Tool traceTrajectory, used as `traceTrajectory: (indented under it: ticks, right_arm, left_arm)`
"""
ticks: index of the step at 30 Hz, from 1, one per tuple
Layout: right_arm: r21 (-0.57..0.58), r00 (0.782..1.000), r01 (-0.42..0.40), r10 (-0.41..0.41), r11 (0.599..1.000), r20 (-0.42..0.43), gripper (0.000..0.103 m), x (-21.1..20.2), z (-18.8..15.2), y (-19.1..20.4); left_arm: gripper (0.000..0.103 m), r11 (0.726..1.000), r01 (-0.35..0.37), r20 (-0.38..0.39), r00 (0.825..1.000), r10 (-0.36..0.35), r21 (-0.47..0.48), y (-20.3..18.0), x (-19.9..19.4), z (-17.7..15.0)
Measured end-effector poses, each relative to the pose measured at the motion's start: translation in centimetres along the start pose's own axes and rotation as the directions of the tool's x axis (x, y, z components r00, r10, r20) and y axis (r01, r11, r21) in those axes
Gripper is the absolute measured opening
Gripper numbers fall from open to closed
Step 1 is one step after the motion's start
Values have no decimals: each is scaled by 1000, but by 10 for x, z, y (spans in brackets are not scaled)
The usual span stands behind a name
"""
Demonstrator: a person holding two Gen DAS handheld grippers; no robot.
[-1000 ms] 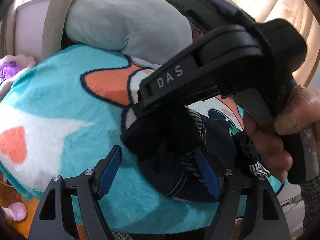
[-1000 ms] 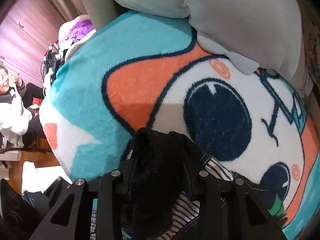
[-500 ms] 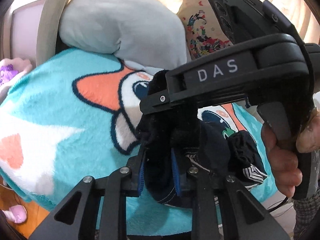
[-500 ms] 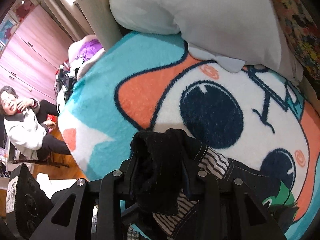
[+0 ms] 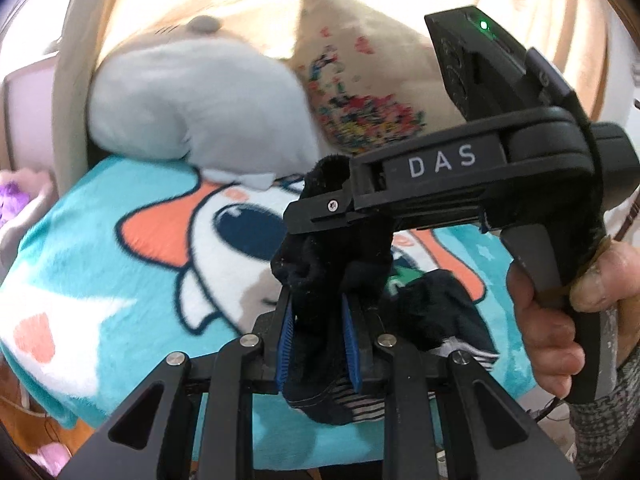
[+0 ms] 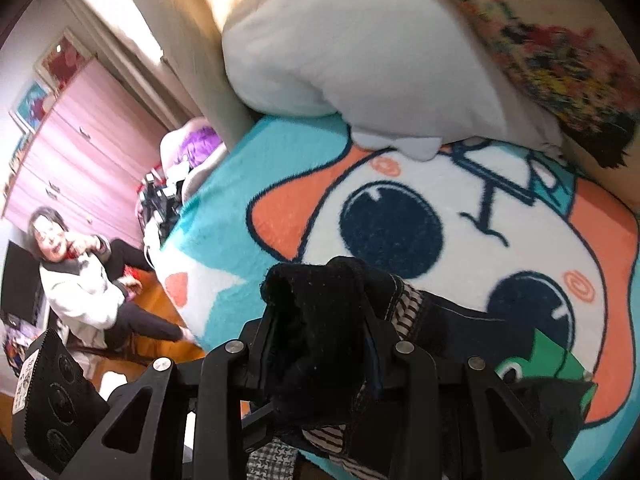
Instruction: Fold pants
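The dark pants [image 5: 320,276] with a striped inner lining hang bunched above the bed. My left gripper [image 5: 318,340] is shut on a fold of them between its blue pads. My right gripper [image 5: 320,216], marked DAS, shows in the left wrist view just above, shut on the same bunch. In the right wrist view my right gripper [image 6: 316,344] is shut on the black cloth of the pants [image 6: 320,304]; the rest of the pants trails down to the right over the blanket.
A turquoise cartoon blanket [image 5: 100,256] covers the bed, and shows in the right wrist view [image 6: 248,184]. A grey pillow [image 5: 192,112] and a floral cushion [image 5: 360,100] lie at its head. A seated person [image 6: 76,284] is on the left beside the bed.
My left gripper went from open to shut on the pants. Both grippers have lifted the bunched pants up off the blanket.
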State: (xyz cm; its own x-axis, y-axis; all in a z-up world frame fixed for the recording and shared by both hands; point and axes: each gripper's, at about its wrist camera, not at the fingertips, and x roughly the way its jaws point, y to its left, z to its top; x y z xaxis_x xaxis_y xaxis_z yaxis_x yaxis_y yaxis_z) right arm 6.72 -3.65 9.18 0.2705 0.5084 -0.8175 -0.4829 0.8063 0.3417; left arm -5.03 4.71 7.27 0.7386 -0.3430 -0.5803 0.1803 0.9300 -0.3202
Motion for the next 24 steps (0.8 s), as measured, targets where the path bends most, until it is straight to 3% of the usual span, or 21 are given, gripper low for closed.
traceTrajectory:
  ticks: [8,17,24]
  right_arm:
    - [108,992,-54,41,993,116,38,-57,-26,-53]
    - [267,981,-95,44,959,191,38,-90,-74,-130]
    - [360,974,-115,35,926,223,47,-90,-109,-172]
  left_arm:
    - [22,992,58,-12,998,-57,116,-62,13,7]
    - [22,964,123,-80,991,-107,236,-132,40,-7]
    - [25,952,171,-184,975,-126,254,-141,59,-24]
